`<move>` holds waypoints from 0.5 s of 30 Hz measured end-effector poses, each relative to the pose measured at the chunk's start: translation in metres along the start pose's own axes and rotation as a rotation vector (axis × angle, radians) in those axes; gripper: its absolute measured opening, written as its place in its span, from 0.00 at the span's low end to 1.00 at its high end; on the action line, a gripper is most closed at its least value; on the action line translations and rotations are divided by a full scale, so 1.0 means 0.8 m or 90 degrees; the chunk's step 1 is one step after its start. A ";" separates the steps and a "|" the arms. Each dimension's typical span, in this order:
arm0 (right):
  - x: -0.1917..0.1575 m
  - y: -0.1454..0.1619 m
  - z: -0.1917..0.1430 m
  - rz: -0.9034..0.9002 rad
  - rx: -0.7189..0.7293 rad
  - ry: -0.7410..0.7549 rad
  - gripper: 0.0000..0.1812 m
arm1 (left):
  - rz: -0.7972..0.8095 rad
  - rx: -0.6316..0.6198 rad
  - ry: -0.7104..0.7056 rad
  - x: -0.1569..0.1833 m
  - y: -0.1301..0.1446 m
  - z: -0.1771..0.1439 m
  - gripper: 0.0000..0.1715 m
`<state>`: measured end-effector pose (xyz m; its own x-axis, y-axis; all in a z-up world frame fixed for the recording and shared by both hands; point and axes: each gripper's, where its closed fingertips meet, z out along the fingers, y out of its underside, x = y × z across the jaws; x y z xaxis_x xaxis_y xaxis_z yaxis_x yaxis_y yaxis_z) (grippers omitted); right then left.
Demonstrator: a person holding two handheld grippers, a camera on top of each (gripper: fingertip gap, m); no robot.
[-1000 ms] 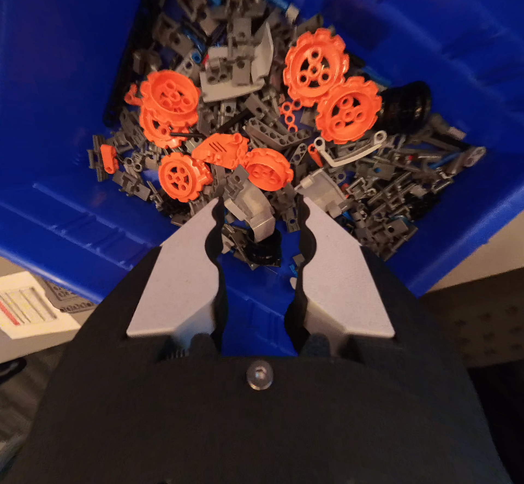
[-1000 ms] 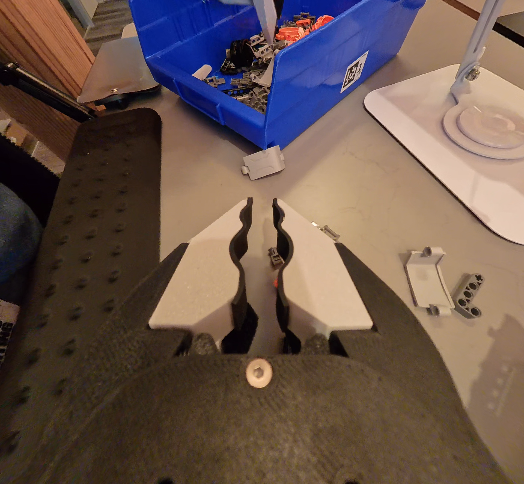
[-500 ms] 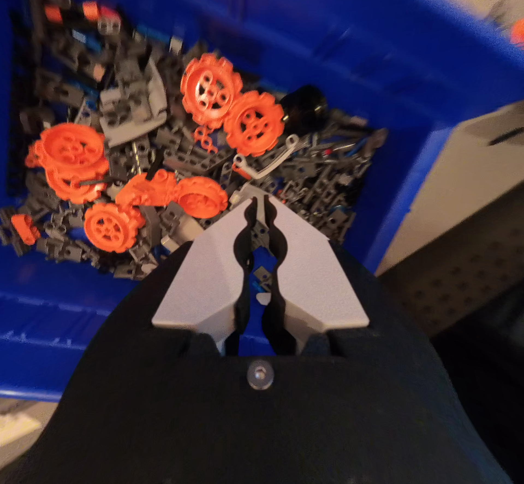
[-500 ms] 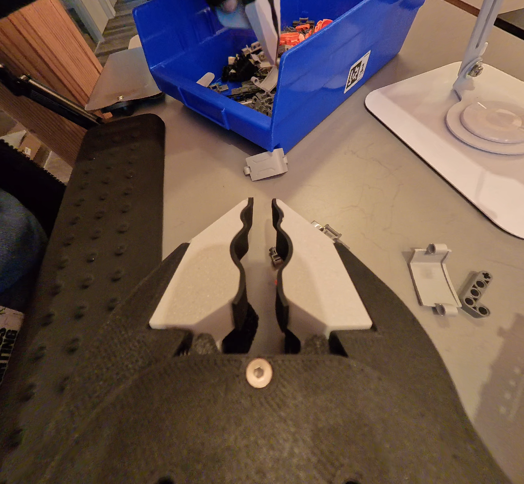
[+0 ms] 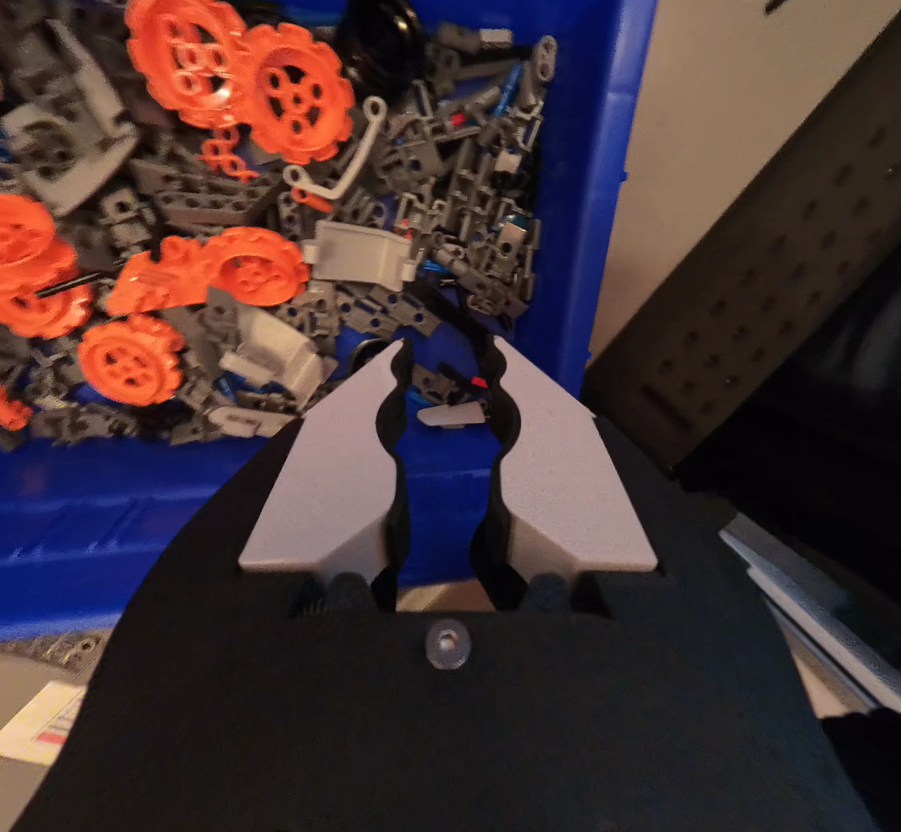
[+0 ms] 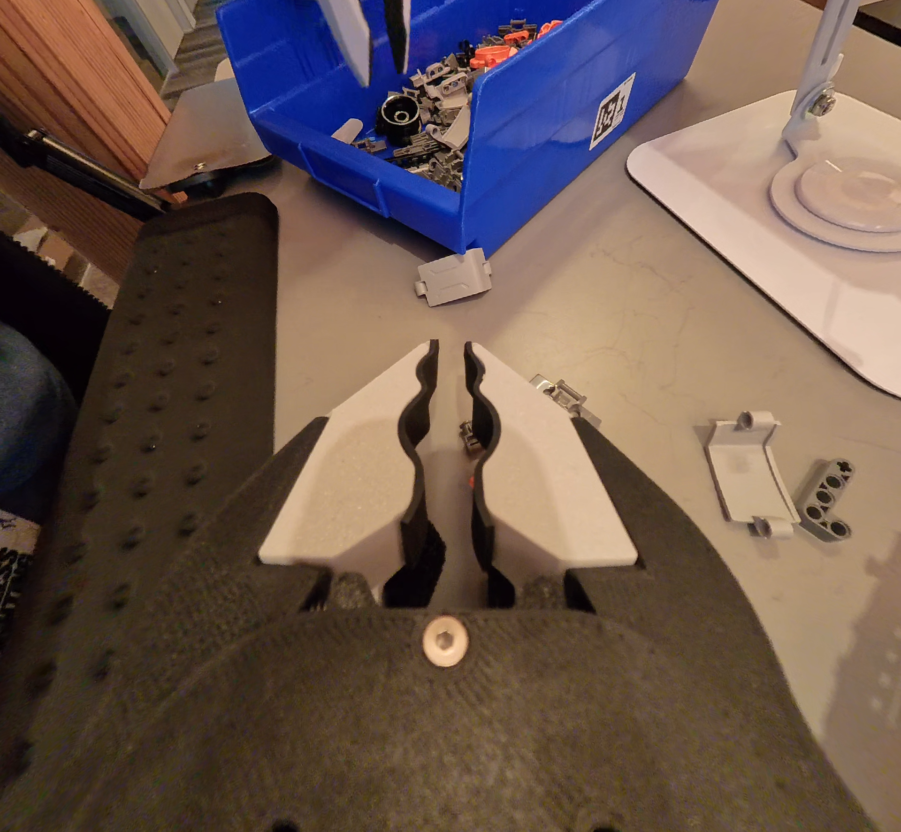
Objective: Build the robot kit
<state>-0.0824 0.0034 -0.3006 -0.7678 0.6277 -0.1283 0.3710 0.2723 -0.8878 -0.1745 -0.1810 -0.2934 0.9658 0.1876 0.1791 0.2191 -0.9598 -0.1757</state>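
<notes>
The left gripper hung over the blue bin, its jaws apart and holding nothing. Under its tips lay a heap of small gray pieces, orange wheels and a black wheel. The right gripper sat low over the gray table, jaws almost together with a thin gap and nothing in them. A tiny gray piece lay on the table between its fingers. A flat gray panel lay just beside the bin's corner.
</notes>
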 end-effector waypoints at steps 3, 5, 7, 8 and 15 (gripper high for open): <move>-0.001 -0.001 0.000 -0.010 0.002 0.004 0.04 | 0.031 -0.040 0.035 0.019 0.003 0.025 0.16; 0.000 -0.001 0.001 -0.009 0.001 0.004 0.03 | 0.039 -0.085 0.048 0.023 0.009 0.041 0.16; 0.001 -0.001 0.001 -0.009 0.000 0.008 0.03 | 0.030 -0.082 0.049 0.021 0.003 0.051 0.16; 0.002 -0.001 0.001 -0.008 0.001 0.008 0.03 | 0.036 -0.099 0.048 0.021 0.007 0.055 0.14; 0.004 -0.002 -0.001 -0.004 0.007 0.013 0.03 | 0.047 -0.103 -0.090 -0.033 0.000 0.030 0.09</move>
<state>-0.0855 0.0056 -0.2992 -0.7594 0.6406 -0.1141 0.3608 0.2685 -0.8932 -0.1966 -0.1811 -0.3215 0.9907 0.1324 0.0317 0.1332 -0.9908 -0.0231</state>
